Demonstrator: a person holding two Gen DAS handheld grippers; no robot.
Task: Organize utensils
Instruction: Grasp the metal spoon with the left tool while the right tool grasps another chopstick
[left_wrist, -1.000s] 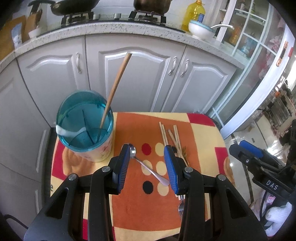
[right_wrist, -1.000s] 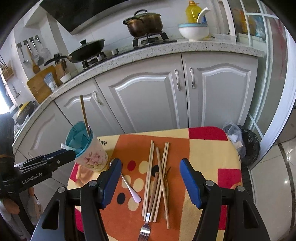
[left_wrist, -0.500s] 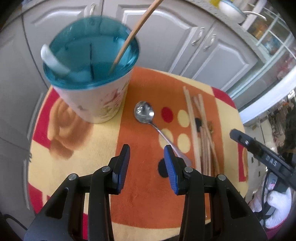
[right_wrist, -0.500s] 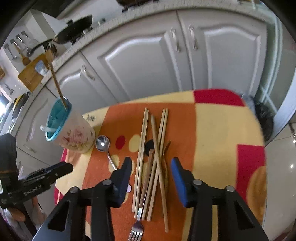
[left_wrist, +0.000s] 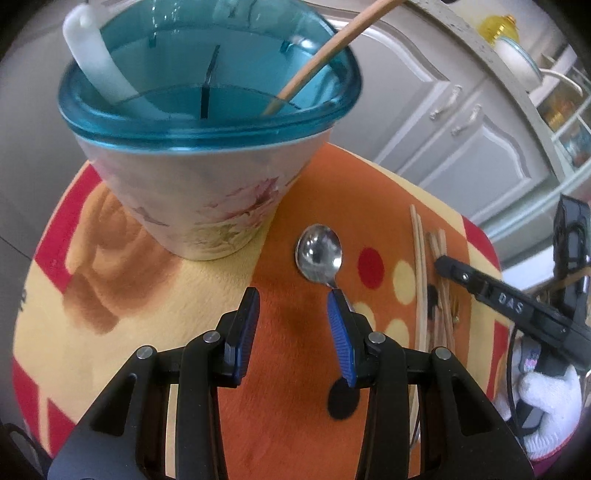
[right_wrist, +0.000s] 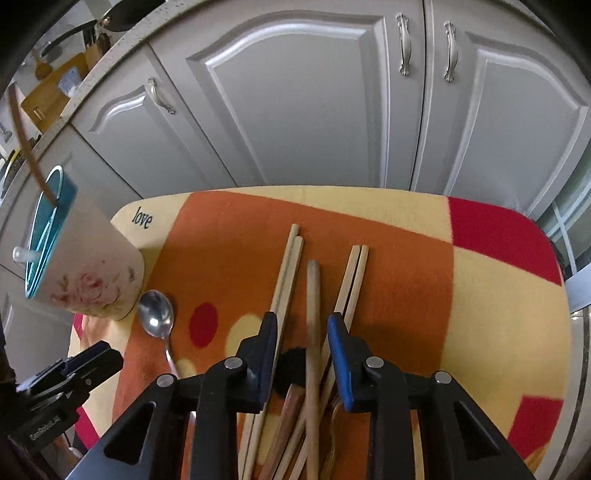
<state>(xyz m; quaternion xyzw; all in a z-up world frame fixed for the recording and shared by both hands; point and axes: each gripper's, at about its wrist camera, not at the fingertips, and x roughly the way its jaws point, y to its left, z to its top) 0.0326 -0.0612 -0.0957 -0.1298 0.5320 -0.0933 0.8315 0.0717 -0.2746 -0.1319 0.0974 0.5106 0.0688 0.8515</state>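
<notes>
A floral utensil cup (left_wrist: 207, 192) with a teal divided rim stands on the cloth at the left; it also shows in the right wrist view (right_wrist: 88, 273). It holds a white spoon handle (left_wrist: 92, 62) and a wooden stick (left_wrist: 325, 55). A metal spoon (left_wrist: 319, 254) lies beside the cup, also seen in the right wrist view (right_wrist: 157, 317). My left gripper (left_wrist: 291, 310) is open, low over the cloth, its right finger over the spoon's neck. My right gripper (right_wrist: 302, 332) is open, straddling a wooden chopstick (right_wrist: 313, 332) in the chopstick pile (right_wrist: 288, 280).
The patterned orange, yellow and red cloth (right_wrist: 498, 295) covers a small table in front of grey cabinet doors (right_wrist: 314, 103). A fork (right_wrist: 332, 424) lies partly hidden under the right gripper. The right gripper's arm (left_wrist: 509, 306) reaches in over the chopsticks.
Both grippers have dropped lower and closer to the cloth. The left has moved toward the spoon and cup; the right has narrowed around a chopstick in the pile.
</notes>
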